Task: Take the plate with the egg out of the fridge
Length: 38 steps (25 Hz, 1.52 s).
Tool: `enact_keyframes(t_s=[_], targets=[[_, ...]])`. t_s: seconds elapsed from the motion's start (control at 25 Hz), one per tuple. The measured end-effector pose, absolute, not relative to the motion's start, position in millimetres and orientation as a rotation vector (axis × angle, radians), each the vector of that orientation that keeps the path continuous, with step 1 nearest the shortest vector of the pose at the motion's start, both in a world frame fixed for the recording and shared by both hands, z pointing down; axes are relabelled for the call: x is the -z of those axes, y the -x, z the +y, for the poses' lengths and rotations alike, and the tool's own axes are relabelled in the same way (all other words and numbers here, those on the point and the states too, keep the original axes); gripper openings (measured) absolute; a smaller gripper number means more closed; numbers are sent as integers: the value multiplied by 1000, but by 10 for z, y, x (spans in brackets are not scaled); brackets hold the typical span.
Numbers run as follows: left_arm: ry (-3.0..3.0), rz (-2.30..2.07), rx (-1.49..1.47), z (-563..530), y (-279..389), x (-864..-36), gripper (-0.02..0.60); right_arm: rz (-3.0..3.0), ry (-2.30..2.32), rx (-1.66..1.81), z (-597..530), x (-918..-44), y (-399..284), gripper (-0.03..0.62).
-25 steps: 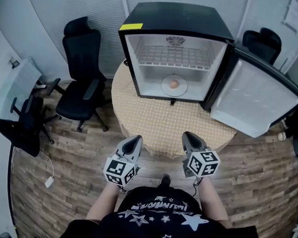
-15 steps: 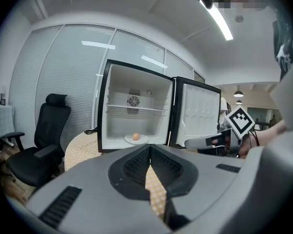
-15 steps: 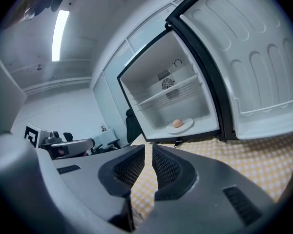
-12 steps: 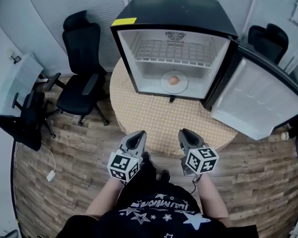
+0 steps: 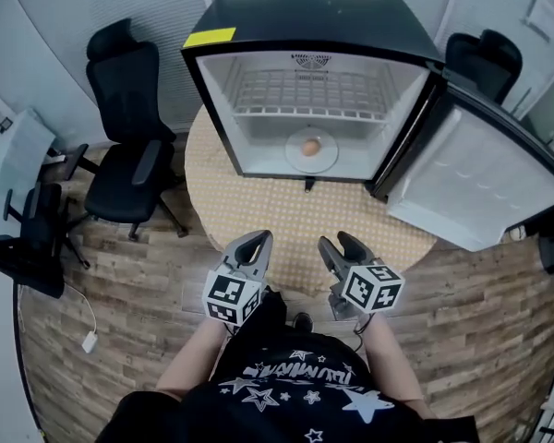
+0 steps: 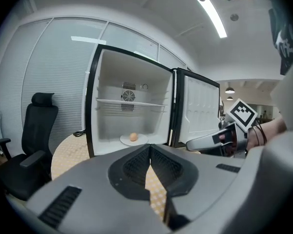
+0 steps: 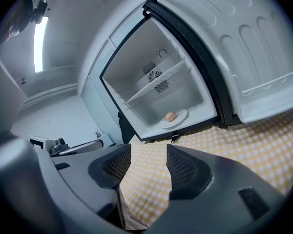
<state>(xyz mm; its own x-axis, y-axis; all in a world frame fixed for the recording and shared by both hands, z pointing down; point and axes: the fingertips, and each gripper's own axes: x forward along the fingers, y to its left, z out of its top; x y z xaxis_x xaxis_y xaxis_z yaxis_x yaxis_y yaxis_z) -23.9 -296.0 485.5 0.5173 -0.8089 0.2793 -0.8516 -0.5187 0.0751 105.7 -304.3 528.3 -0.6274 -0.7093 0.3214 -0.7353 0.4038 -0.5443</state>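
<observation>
- Over at the worktop's (image 5: 258, 206) far side stands the fridge (image 5: 309, 21), its door (image 5: 471, 178) swung wide to the right.
- On the fridge floor, under the wire shelf, sits the plate (image 5: 325, 160), with the egg (image 5: 310, 146) in its middle.
- Left tool (image 5: 257, 240) hangs over the worktop's near edge, jaws pressed together, nothing in them.
- Right tool (image 5: 337, 241) is just beside it, and its jaws have just been opening; they stand spread, only worktop showing between.
- Both tools point at the fridge, well apart from the plate.
</observation>
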Motion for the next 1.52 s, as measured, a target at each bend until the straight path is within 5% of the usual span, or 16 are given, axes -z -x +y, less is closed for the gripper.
enact_keyframes(t_s=[0.64,1.52], targets=[[-2572,-1252,-329,-3933,534,-5043,8,-2555,-1520,-1205,-4027,-5384,-694,229],[-2614,-980,-373,-4736,437,-5433,8,-2341,-1876,-2049,-4948,-5934,-824,226]])
